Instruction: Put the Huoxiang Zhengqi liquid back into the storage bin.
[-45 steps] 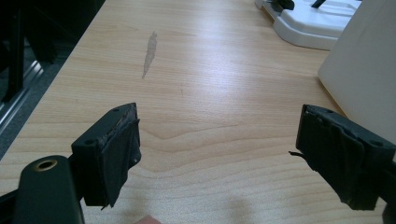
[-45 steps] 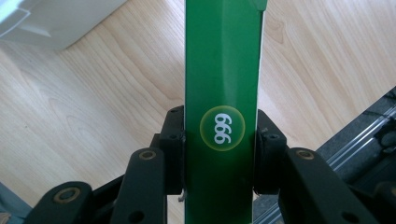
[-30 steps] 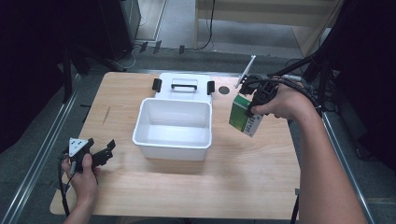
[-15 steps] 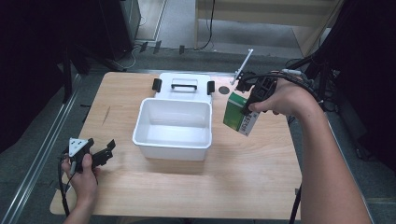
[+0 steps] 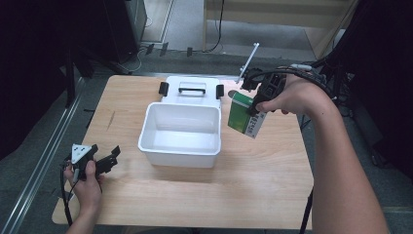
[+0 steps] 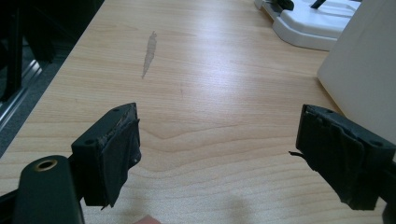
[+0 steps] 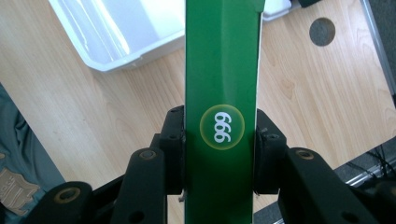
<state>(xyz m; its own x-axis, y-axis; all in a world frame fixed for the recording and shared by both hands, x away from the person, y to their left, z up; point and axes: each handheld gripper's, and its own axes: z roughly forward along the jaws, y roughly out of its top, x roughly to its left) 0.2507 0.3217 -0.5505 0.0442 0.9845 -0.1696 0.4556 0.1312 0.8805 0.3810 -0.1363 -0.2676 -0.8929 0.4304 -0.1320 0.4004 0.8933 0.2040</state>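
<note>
1. Right gripper (image 5: 254, 100): clamped on a green box (image 5: 246, 114), pads pressed against both narrow sides, seen close in the right gripper view (image 7: 219, 154).
2. Green box (image 7: 222, 70): held in the air, tilted, just beside the right wall of the white tub (image 5: 181, 146), above the wooden table (image 5: 272, 185); white round mark with "999" on the green face; white side panel with print seen from the high view.
3. White tub: standing open near the table's middle, inside bare and white.
4. White lid (image 5: 191, 87): lying flat behind the tub, touching or nearly touching its far rim, black clips at both ends, handle on top.
5. Left gripper (image 5: 100, 161): held low at the table's near left corner, jaws wide apart with nothing between them, pointing toward the tub (image 6: 364, 70).
6. Left gripper view: bare wood with a pale streak (image 6: 149, 53) between the pads (image 6: 116, 149).
</note>
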